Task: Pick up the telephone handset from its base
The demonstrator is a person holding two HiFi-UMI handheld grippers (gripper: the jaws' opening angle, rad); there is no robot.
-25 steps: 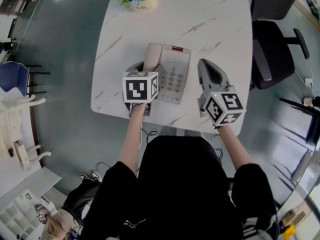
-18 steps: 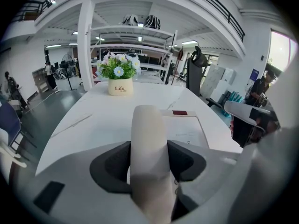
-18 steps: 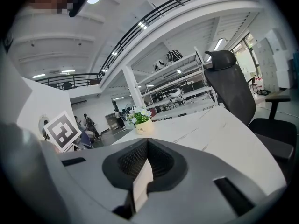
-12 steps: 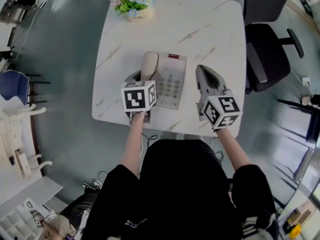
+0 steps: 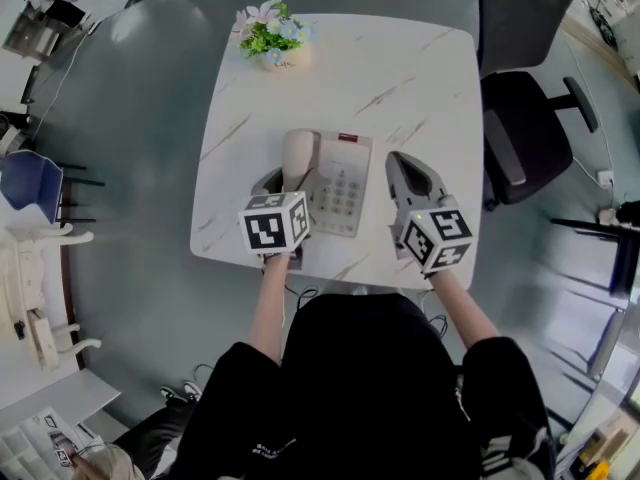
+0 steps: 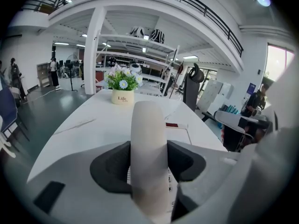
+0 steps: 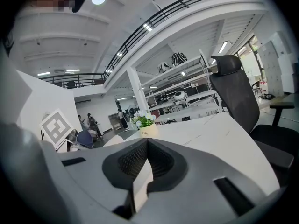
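A cream telephone handset [image 5: 297, 156] lies over the left side of its cream base [image 5: 343, 184] on the white marble table [image 5: 400, 68]. My left gripper [image 5: 291, 180] is shut on the handset's near part, one dark pad on each side. In the left gripper view the handset [image 6: 148, 143] runs straight out between the pads of that gripper [image 6: 148, 161], tilted up above the base [image 6: 181, 130]. My right gripper [image 5: 404, 161] rests to the right of the base, shut and holding nothing. In the right gripper view the right gripper [image 7: 145, 144] has its pads meeting at the tip.
A small pot of flowers [image 5: 272, 36] stands at the table's far left corner. A black office chair [image 5: 520, 88] is close to the table's right side, and a blue chair [image 5: 25, 176] stands off to the left. The table's near edge is just under both grippers.
My left gripper has risen a little with the handset in its grip. The right gripper has stayed beside the base.
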